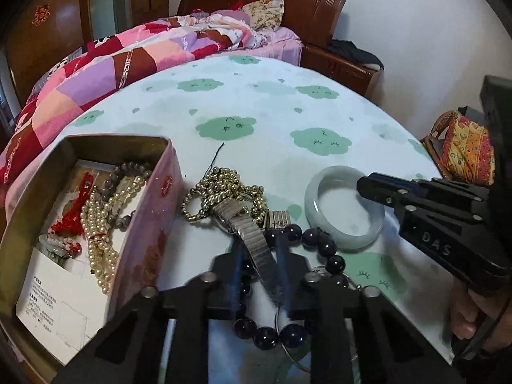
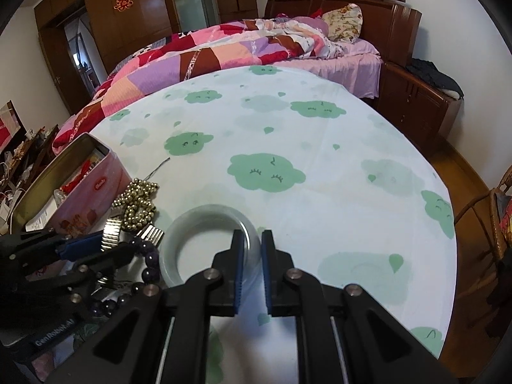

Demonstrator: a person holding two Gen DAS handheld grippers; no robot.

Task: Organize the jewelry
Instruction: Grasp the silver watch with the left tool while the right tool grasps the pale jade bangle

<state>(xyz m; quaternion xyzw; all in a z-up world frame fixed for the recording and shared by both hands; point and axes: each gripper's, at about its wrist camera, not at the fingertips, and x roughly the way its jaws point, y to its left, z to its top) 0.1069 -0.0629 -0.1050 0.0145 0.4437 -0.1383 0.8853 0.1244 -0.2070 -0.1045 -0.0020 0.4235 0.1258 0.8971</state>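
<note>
- The tin box (image 1: 150, 224), a rectangular pink printed container with a dull gold inside, is seen at the left of the surface (image 1: 256, 121), open-topped and already partly filled.
- Inside it lie a cream pearl strand (image 1: 102, 224), a string of grey-purple beads (image 1: 128, 172) and a red knotted cord (image 1: 76, 208), all resting on a printed leaflet (image 1: 54, 300); that part of the sorting is judged done.
- Still outside the box, just beside its right wall, a tangle of small brass-coloured ball beads (image 1: 220, 188) is heaped on the cloth.
- A ribbed silver metal watch band (image 1: 252, 243) lies across that heap, and the left hand-held gripper (image 1: 257, 275) is clamped on it, blue pads pressing either side.
- A bracelet of large, glossy, dark purple round beads (image 1: 320, 240) curls under and around the band, untouched.
- A smooth, translucent pale-green jade-like bangle (image 2: 204, 224) lies to the right, its near rim pinched between the closed pads of the right hand-held gripper (image 2: 252, 246).
- Four pieces are therefore judged left to be boxed; two are gripped, none lifted clear as far as can be told.
- The surface is covered by a white cloth with green cloud prints.
</note>
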